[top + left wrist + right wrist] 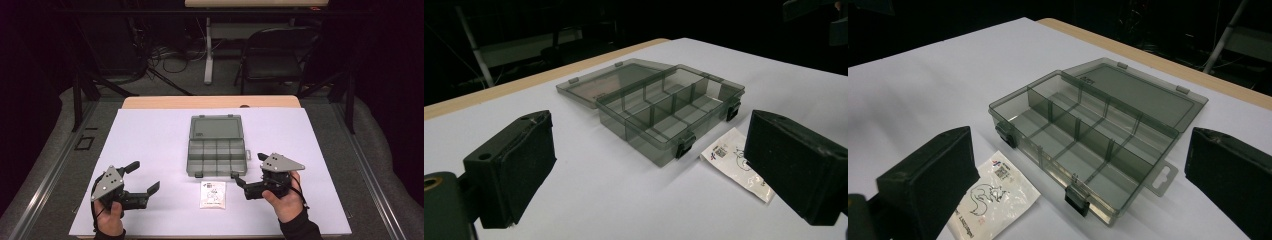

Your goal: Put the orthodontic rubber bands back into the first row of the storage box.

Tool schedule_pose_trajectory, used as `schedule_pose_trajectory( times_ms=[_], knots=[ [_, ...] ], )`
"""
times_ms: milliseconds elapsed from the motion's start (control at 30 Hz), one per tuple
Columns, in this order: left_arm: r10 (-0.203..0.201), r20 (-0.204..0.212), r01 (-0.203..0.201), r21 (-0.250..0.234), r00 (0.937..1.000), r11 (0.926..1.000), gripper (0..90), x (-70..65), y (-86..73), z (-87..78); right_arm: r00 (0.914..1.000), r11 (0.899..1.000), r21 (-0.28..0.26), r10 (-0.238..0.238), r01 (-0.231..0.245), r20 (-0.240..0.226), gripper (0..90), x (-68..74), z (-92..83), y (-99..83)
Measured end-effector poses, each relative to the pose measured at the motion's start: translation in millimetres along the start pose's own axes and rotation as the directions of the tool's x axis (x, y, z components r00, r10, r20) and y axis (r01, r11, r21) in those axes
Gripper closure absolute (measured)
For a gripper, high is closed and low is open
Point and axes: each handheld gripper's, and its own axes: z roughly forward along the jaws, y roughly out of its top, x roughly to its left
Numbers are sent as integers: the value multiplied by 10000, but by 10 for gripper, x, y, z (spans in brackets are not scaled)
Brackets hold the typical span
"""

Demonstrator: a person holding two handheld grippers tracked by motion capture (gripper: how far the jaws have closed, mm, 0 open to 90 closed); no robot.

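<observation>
A grey see-through compartment box [216,156] lies open at the middle of the white table, its lid [217,128] folded flat toward the far side. Its compartments [669,112] [1078,135] look empty. A small white packet [213,194] with a printed drawing lies just in front of the box, also seen as the packet [736,162] [990,197] in both gripper views. My left gripper [144,177] is open at the near left, nothing between its jaws. My right gripper [248,169] is open at the near right, just right of the packet, holding nothing.
A white sheet [150,140] covers the wooden table [210,102]. Beyond the table stand a dark folding chair [277,55], a table leg and cables on the floor. Metal rails run along both sides.
</observation>
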Motion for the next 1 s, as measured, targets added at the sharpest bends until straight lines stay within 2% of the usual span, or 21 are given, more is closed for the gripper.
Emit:
schedule_pose_trajectory(
  times_ms=[100, 400, 533, 633, 867, 1000],
  knots=[
    [-4, -2, 4, 9, 10000, 10000, 62, 4, -2, 0, 9998, 9999, 118, 125, -123, -135, 0, 1, 61, 24],
    [0, 34, 0, 65, 10000, 10000, 62, 9, -5, 7, 9999, 9994, 325, 101, -98, -91, 0, 24, 207, 19],
    [-51, 33, 50, 103, 10000, 9999, 62, 9, -7, 11, 9992, 9992, 95, 386, -385, -135, 0, 21, 236, 3],
    [-67, 47, 66, 133, 10000, 9999, 62, 9, -8, 14, 9985, 9981, 319, 539, -535, -113, 0, 18, 255, -20],
    [-40, 125, 37, 220, 9999, 9998, 63, 13, -12, 25, 9992, 9970, 717, 309, -291, -243, 0, 24, 319, -92],
    [-22, 136, 18, 255, 9999, 9997, 62, 13, -13, 28, 9996, 9959, 893, 171, -149, -243, 67, 48, 359, -136]
  ],
)
